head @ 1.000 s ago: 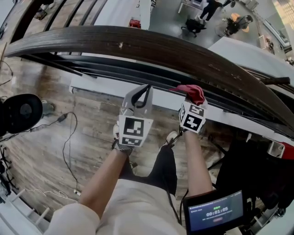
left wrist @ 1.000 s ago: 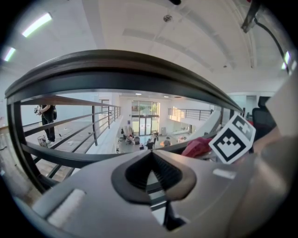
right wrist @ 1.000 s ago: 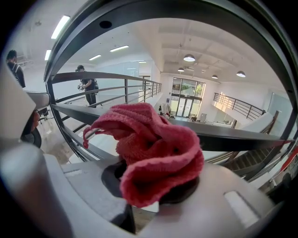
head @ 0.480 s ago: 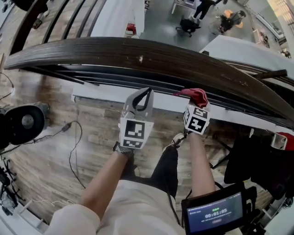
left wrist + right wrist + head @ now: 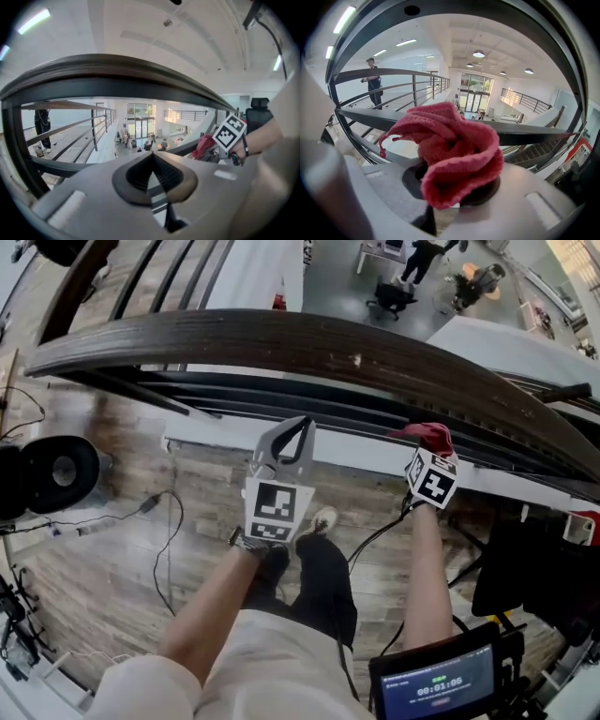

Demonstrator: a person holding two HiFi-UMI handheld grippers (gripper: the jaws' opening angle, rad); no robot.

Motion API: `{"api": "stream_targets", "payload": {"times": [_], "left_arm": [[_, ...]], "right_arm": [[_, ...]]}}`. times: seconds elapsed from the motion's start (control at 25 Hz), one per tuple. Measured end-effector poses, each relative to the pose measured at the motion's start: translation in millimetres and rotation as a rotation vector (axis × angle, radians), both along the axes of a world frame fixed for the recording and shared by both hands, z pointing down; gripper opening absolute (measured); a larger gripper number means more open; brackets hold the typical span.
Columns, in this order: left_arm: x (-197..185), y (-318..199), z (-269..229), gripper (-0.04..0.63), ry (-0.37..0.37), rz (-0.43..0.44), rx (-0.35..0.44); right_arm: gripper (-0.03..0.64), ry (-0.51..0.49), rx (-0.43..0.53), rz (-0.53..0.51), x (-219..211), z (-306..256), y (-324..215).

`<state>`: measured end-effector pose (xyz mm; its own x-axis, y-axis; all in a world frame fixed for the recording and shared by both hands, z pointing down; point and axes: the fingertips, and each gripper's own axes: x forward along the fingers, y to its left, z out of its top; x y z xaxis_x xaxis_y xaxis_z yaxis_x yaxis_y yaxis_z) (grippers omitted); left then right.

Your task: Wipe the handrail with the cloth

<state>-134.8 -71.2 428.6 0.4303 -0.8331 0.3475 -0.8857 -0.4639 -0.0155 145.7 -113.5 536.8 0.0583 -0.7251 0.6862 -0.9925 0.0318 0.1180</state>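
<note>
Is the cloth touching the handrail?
Apart. The right gripper view shows the cloth well below the handrail, with ceiling between them.

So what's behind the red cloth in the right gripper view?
A dark railing bar crosses behind the cloth, a bright hall beyond. The bunched cloth covers the bar's middle and the jaws clamped on it.
</note>
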Motion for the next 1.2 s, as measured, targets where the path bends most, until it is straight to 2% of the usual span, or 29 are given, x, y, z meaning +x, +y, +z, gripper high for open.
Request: {"api": "stream_targets", "payload": {"times": [0.2,0.4,0.76,1.2], "left_arm": [[2,0,4,0.006,0.012,-0.047,-0.019],[14,-8,-3,0.006,0.023,-0.052,0.003],[13,-16,-1,0.006,0.022,0.006,0.018],[-20,-11,3,0.006,0.011,0.036,-0.006]], "right_arm": [[0.086,-0.011,-0.028,-0.03,-2,0,1],[0.086,-0.005,-0.039,-0.055,-1,1,2],[0.083,-0.009,-0.046,-0.043,-8,2,2],[0.083,-0.014,-0.073,0.01,-28,-1,4]]}}
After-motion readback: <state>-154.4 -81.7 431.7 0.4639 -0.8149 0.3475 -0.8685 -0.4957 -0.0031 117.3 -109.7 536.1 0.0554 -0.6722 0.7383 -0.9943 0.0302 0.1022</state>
